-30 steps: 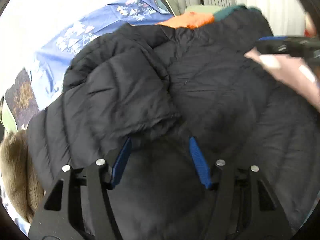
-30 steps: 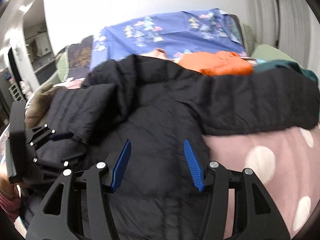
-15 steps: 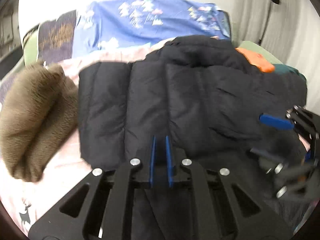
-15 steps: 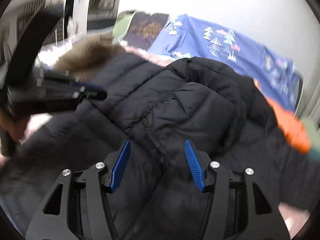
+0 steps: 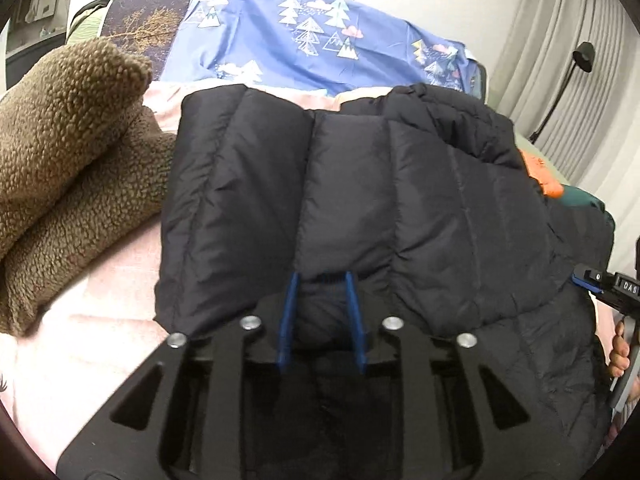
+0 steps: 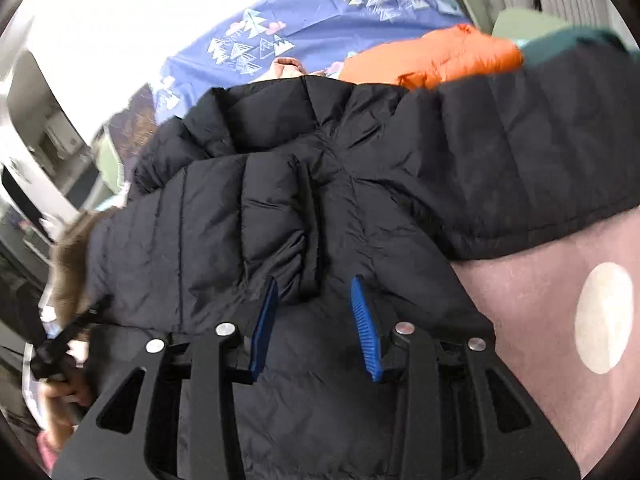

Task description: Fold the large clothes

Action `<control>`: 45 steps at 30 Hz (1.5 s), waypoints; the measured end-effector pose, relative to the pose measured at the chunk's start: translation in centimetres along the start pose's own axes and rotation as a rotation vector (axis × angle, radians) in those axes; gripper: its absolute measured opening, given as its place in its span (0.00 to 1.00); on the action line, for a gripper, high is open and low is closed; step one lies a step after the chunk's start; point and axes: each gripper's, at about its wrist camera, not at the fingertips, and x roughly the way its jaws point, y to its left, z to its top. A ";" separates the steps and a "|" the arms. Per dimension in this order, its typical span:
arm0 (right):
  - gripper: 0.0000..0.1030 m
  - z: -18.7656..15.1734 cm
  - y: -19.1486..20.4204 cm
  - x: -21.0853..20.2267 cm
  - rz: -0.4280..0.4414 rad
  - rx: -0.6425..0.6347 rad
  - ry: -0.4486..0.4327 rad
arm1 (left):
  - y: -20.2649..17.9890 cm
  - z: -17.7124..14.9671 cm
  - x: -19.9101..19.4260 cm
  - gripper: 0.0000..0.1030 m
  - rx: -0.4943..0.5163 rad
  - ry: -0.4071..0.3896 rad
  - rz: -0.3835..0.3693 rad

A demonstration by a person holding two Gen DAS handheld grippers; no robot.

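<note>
A black quilted puffer jacket point(image 5: 360, 184) lies on a pink bed, partly folded over itself. My left gripper point(image 5: 322, 280) has its blue fingers part open around a bunched fold at the jacket's near edge, and the fabric fills the gap. The jacket also shows in the right wrist view point(image 6: 360, 184). My right gripper point(image 6: 316, 284) is open, with its fingers just over the jacket's front edge next to a folded flap. The right gripper also shows at the right edge of the left wrist view point(image 5: 600, 284).
A brown fleece garment point(image 5: 68, 160) lies left of the jacket. An orange garment point(image 6: 432, 60) and a dark green one point(image 6: 576, 40) lie behind it. A blue mountain-print pillow point(image 5: 304, 52) lines the back. Pink dotted bedding point(image 6: 560, 300) is at the right.
The left gripper, shut half a second ago, has opened partway with jacket fabric bunched between its fingers. The right gripper swung from the left side to the jacket's front edge, still open.
</note>
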 end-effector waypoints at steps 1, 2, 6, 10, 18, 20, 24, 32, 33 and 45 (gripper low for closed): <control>0.68 0.3 0.3 0.2 0.025 -0.018 0.005 | -0.1 -0.1 -0.2 0.32 0.003 -0.004 -0.007; 0.76 0.6 0.6 0.6 0.031 -0.035 0.005 | -0.2 -0.1 -0.3 0.34 0.007 -0.007 -0.014; 0.77 3.0 2.4 4.5 0.026 -0.094 0.058 | -0.3 -0.6 -0.9 0.57 0.005 -0.023 -0.027; 0.02 4.5 5.3 7.3 -0.047 -0.217 0.060 | 0.1 -0.4 -0.7 0.50 -0.030 -0.018 -0.031; 0.02 8.8 6.2 3.8 -0.232 -0.263 -0.224 | -0.9 2.1 -0.7 0.05 -0.034 -0.064 0.008; 0.02 8.7 4.5 6.5 -0.338 -0.261 -0.145 | -0.8 2.2 0.7 0.05 -0.023 -0.051 0.063; 0.18 7.2 2.6 8.3 -0.282 -0.224 -0.029 | 0.4 1.6 2.9 0.05 -0.054 0.010 0.107; 0.35 6.7 6.5 2.2 -0.091 -0.273 -0.158 | -2.2 3.3 -2.2 0.05 -0.030 -0.098 -0.041; 0.35 6.4 7.7 2.9 -0.032 -0.289 -0.115 | -3.5 3.7 -2.1 0.05 -0.013 -0.086 -0.087; 0.35 4.0 4.2 12.3 -0.156 -0.204 0.046 | -7.2 0.9 7.6 0.11 0.050 0.075 -0.116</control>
